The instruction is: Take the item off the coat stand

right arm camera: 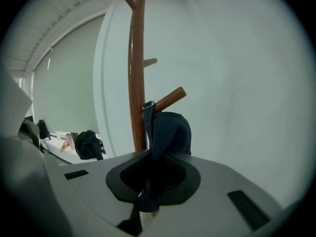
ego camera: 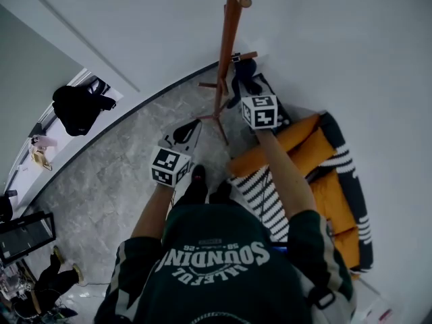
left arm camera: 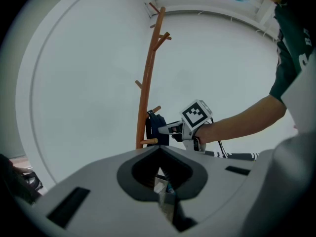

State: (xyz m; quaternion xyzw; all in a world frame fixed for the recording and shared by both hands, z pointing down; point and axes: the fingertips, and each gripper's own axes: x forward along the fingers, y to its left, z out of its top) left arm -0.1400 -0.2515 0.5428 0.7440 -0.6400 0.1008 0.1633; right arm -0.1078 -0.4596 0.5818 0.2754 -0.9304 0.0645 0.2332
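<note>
The right gripper (right arm camera: 146, 207) is pinched tight on the blue cap (right arm camera: 170, 130). The cap hangs on a low peg (right arm camera: 170, 98) of the stand (right arm camera: 137, 73). The left gripper (left arm camera: 165, 197) is closed with nothing in it, back from the stand.

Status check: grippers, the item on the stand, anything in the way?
Right gripper shut on dark blue cap. Cap hangs by strap on peg of coat stand. Left gripper shut, empty, held back. No obstruction seen.
</note>
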